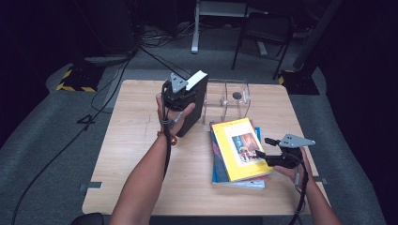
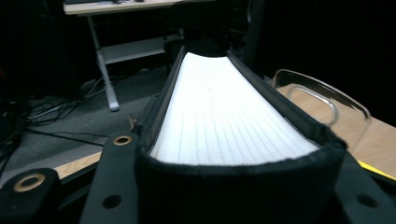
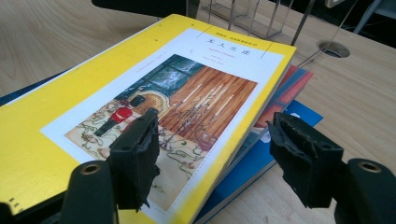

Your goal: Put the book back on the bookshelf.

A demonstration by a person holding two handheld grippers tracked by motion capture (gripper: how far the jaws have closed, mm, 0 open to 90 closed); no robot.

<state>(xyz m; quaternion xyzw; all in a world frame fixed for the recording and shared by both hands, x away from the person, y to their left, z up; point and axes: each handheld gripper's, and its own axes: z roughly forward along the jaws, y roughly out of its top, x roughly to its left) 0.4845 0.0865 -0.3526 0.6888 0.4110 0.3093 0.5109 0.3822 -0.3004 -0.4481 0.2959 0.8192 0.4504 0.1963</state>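
A thick black book (image 1: 196, 105) with white page edges stands upright at the table's back middle, tilted a little. My left gripper (image 1: 185, 96) is shut on its top end. In the left gripper view the white pages of the black book (image 2: 224, 116) run away between the two jaws of the left gripper (image 2: 233, 156). A yellow book (image 1: 240, 147) with a picture cover tops a stack at the front right. My right gripper (image 1: 263, 146) hovers open at its right edge. In the right gripper view the right gripper (image 3: 219, 154) straddles the edge of the yellow book (image 3: 140, 93), pads apart from it.
A clear acrylic book stand (image 1: 234, 99) sits behind the stack, right of the black book. Under the yellow book lie a reddish book (image 3: 285, 91) and a blue one (image 1: 234, 182). The wooden table (image 1: 136, 154) has a cable hole (image 1: 237, 95). A chair (image 1: 265, 35) stands beyond.
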